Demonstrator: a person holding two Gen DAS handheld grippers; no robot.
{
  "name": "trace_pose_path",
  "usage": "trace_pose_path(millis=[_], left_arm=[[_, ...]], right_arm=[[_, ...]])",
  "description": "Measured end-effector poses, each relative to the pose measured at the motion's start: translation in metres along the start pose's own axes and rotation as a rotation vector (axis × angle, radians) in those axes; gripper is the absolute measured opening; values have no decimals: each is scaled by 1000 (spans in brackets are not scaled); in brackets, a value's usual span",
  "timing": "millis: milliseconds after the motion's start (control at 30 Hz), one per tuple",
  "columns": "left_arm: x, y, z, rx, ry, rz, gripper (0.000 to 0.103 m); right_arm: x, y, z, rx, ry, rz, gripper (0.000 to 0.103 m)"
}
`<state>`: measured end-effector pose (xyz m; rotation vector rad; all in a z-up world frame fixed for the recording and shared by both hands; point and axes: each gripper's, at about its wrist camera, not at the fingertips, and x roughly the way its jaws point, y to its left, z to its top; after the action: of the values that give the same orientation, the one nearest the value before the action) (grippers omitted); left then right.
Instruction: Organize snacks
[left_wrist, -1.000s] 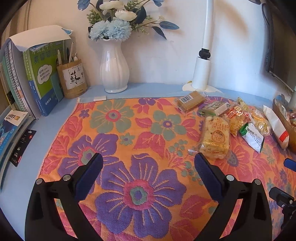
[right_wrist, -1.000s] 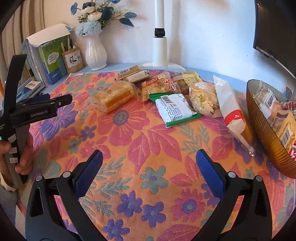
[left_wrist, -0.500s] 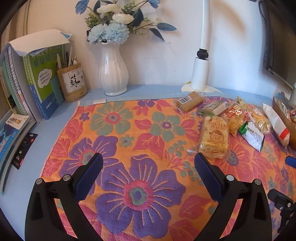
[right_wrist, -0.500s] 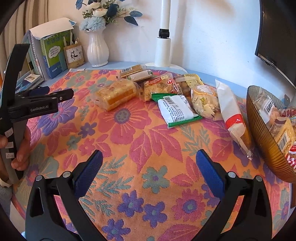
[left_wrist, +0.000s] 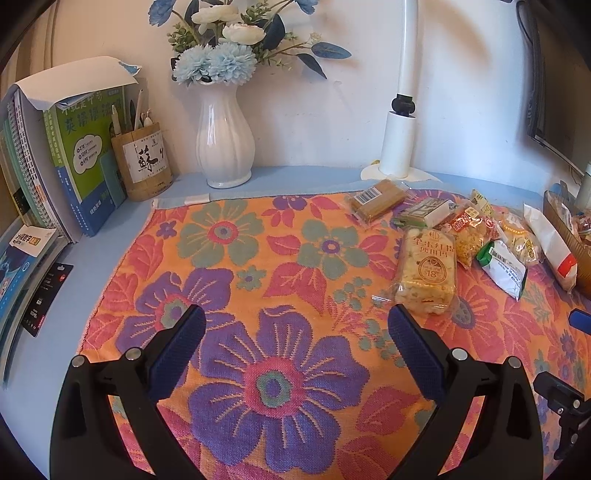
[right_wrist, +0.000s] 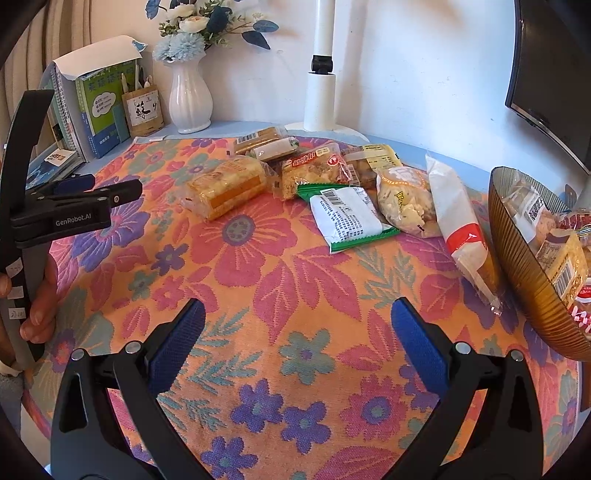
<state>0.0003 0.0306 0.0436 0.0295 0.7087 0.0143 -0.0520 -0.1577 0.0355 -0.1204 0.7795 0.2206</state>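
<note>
My gripper pads (right_wrist: 413, 339): blue, textured. Floral tablecloth (right_wrist: 258, 266): woven cloth, matt. Snack packets (right_wrist: 347, 218): glossy plastic film. Bowl (right_wrist: 524, 266): ribbed amber, shiny. Vase (left_wrist: 224, 144): glazed white ceramic.

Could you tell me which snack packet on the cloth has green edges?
The white packet with the barcode, lying in front of the pile; its ends are green, and no other loose packet looks like that.

Right gripper (right_wrist: 297, 321) spread wide above floral cloth (right_wrist: 258, 266), snack packets (right_wrist: 347, 214) beside ribbed bowl (right_wrist: 524, 280)
</note>
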Motion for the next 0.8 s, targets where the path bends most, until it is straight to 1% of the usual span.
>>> trace_pose_path(millis=[267,567,800], left_arm=[[-1,0,0,-3,0,0,98],[0,5,1,-36,5,-17,98],[0,4,0,-32,4,-21,98]], right_arm=[[0,0,-1,4,-2,-10,100],[-2,2,-1,-15,-15,-21,100],[-2,2,-1,-11,-18,-21,100]])
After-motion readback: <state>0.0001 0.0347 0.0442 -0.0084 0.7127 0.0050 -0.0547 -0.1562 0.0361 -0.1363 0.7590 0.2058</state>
